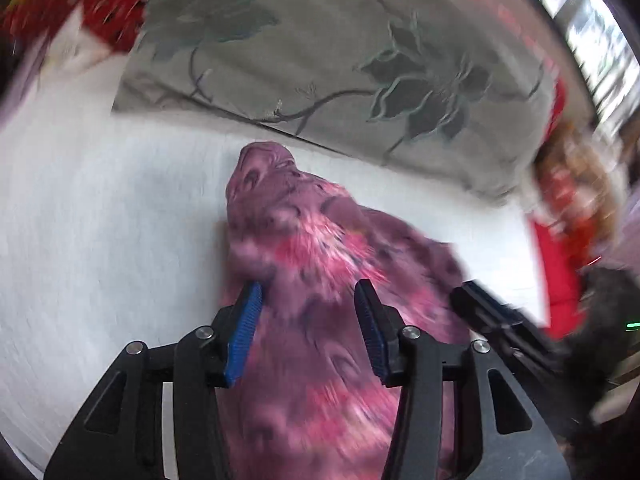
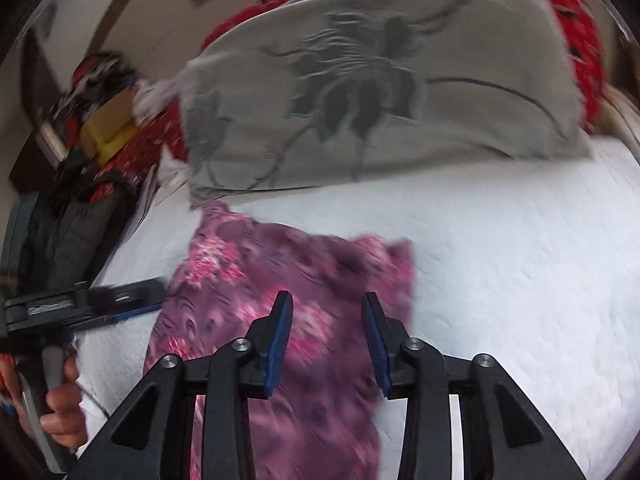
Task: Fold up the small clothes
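The purple floral garment (image 2: 288, 320) lies on the white bedcover (image 2: 500, 272), a fold judged just released. Left gripper (image 1: 308, 292) and right gripper (image 2: 326, 304) are held part-open, empty. Next, the 12 o'clock edge must be regrasped.

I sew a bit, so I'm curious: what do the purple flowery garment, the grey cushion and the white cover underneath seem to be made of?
Purple garment: thin, soft printed fabric, perhaps a light knit; it drapes limply and bunches in folds. Grey cushion: heavier matte woven cloth, its dark flower apparently embroidered or woven in, with raised ridged outlines. White cover: looks like quilted or textured cotton, with a faint dimpled pattern. Blur leaves the fibres uncertain.
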Action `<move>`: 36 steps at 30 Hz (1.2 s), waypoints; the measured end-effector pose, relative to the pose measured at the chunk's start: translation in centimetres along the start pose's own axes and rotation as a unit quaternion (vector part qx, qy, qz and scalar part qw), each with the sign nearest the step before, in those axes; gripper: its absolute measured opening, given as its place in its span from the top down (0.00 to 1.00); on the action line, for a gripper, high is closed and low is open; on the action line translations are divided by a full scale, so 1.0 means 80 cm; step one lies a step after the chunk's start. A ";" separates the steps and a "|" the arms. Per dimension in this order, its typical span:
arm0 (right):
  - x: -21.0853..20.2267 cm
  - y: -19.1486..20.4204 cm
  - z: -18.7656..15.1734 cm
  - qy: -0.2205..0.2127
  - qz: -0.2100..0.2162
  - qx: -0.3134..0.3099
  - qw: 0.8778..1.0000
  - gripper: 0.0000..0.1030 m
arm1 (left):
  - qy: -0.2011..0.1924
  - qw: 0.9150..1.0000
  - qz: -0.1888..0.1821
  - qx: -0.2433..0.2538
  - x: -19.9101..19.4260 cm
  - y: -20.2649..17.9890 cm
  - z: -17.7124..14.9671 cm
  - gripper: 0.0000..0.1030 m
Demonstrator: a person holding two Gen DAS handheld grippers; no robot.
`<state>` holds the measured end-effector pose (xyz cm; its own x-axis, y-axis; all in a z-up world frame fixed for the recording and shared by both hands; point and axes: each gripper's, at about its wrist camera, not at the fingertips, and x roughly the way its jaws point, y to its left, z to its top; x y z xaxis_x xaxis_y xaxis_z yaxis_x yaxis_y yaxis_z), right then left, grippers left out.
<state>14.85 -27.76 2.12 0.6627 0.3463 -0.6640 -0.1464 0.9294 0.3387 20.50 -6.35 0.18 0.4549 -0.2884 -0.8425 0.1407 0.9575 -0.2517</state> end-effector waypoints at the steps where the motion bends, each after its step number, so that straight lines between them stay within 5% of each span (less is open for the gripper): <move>1: 0.010 -0.001 0.001 0.002 -0.007 -0.004 1.000 0.70 | 0.010 1.000 0.015 0.008 0.016 -0.002 0.003 0.55; 5: 0.065 -0.021 0.000 0.039 -0.052 0.018 0.998 0.89 | 0.026 0.999 0.029 0.003 0.051 0.007 0.018 0.51; 9: 0.047 -0.021 0.010 0.038 -0.041 0.031 0.998 0.89 | 0.031 0.999 -0.008 -0.016 0.024 0.022 0.022 0.53; 13: -0.015 0.000 -0.010 0.023 0.028 -0.013 0.999 0.81 | -0.009 1.000 -0.014 0.015 -0.032 0.028 -0.028 0.50; 15: -0.029 0.009 -0.037 0.025 0.032 -0.035 0.999 0.67 | 0.001 1.000 -0.005 0.022 -0.026 0.029 -0.063 0.45; 18: 0.000 0.015 -0.072 0.077 -0.033 -0.070 0.994 0.60 | 0.035 0.999 0.002 0.030 0.000 0.027 -0.087 0.42; 20: -0.013 0.028 -0.072 0.063 -0.056 -0.080 0.993 0.60 | 0.030 0.999 0.001 0.015 -0.016 0.030 -0.088 0.43; 25: -0.053 0.040 -0.099 0.054 -0.051 -0.070 0.995 0.54 | 0.016 0.999 0.022 0.045 -0.041 0.030 -0.120 0.36; 27: -0.043 0.031 -0.124 0.087 -0.087 -0.072 0.990 0.44 | 0.016 0.999 0.026 0.041 -0.039 0.034 -0.136 0.33; 30: -0.062 0.016 -0.141 0.080 -0.094 -0.020 0.992 0.30 | 0.022 0.999 0.025 0.039 -0.053 0.039 -0.151 0.33; 36: -0.100 0.017 -0.174 0.112 -0.188 -0.038 0.975 0.20 | 0.021 0.992 0.089 0.085 -0.081 0.045 -0.200 0.33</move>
<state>-0.89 -27.47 -1.36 0.5049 -0.0104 -0.8631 0.0178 0.9998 -0.0016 3.99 -0.95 -2.93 0.4489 -0.1115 -0.8866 0.2101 0.9775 -0.0166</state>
